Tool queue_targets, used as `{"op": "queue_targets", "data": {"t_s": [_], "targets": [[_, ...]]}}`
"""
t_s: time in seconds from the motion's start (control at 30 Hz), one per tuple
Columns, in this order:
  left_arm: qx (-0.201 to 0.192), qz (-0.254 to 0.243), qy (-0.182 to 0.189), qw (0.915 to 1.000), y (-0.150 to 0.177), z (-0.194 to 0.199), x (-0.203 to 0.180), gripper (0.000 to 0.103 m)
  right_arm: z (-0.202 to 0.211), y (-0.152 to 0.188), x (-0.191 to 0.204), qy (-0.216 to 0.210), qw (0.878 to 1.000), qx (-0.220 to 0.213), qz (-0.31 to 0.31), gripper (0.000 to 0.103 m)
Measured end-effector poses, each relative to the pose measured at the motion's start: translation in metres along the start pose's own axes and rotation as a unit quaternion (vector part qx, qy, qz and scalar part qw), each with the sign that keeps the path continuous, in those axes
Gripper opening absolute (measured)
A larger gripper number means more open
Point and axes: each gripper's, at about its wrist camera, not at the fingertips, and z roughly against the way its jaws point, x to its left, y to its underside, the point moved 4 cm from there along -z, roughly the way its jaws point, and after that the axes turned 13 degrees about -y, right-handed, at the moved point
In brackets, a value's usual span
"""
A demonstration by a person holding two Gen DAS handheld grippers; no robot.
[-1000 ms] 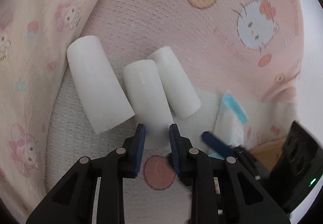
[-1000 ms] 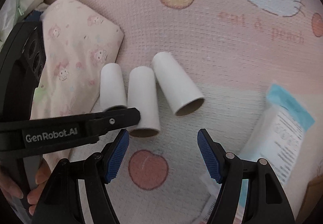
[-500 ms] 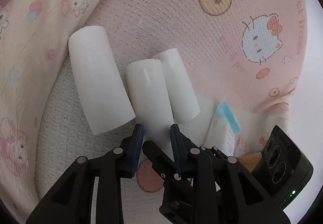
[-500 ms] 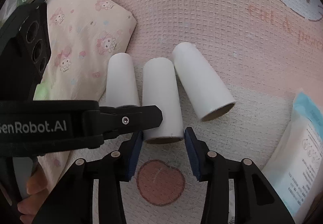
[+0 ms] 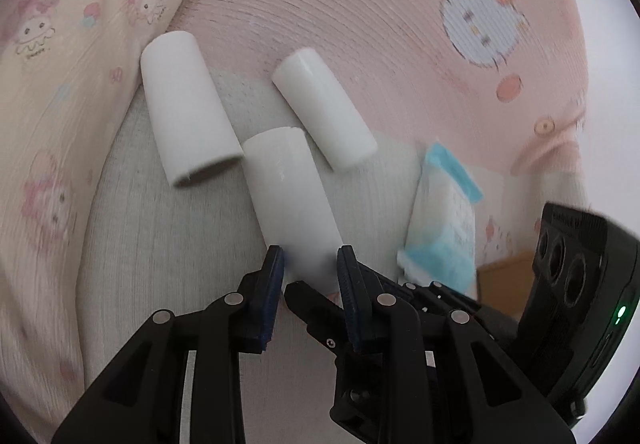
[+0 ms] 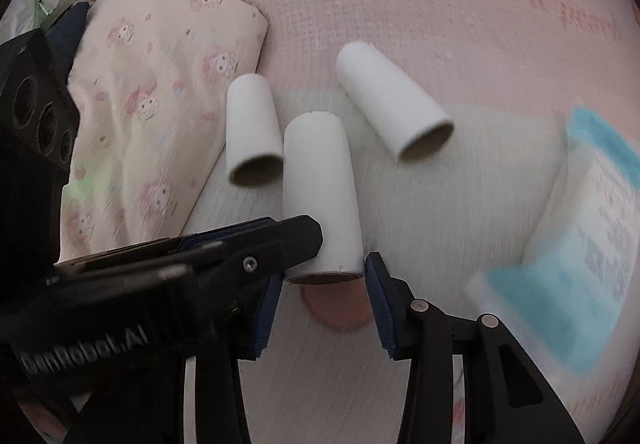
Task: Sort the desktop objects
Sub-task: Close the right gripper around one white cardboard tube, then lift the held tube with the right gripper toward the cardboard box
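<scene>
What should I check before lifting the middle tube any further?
1. Left gripper pads pressed on the middle tube: ok.
2. Right gripper, jaws just closing, on the same tube's near end: ok.
3. Held tube apart from the right tube: ok.
4. Held tube apart from the left tube: cannot tell, edges overlap.
5. Blue-and-white packet outside both grippers: ok.
6. Two grippers touching each other: cannot tell.

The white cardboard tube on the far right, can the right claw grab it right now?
Probably not yet. The right claw is already closed around the middle white cardboard tube, which the left claw grips too. The right-hand white cardboard tube lies uncovered, so letting go first should free the way.
</scene>
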Motion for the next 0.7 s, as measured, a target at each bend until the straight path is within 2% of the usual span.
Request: {"op": "queue_targets", "data": {"t_s": [0.13, 0.37, 0.7], "targets": [[-0.010, -0.025, -0.015, 0.9995, 0.020, 0.012, -0.006, 0.029, 0.005, 0.018, 0.009, 0.001, 1.000, 0.015, -0.010, 0.040], [0.001, 0.016, 0.017, 0.9997, 0.048, 0.024, -0.002, 0.029, 0.016, 0.054, 0.026, 0.008, 0.999, 0.034, -0.021, 0.040], [0.014, 0.008, 0.012, 0.9998, 0.083, 0.032, 0.002, 0.029, 0.021, 0.085, 0.045, 0.014, 0.999, 0.045, -0.015, 0.040]]}}
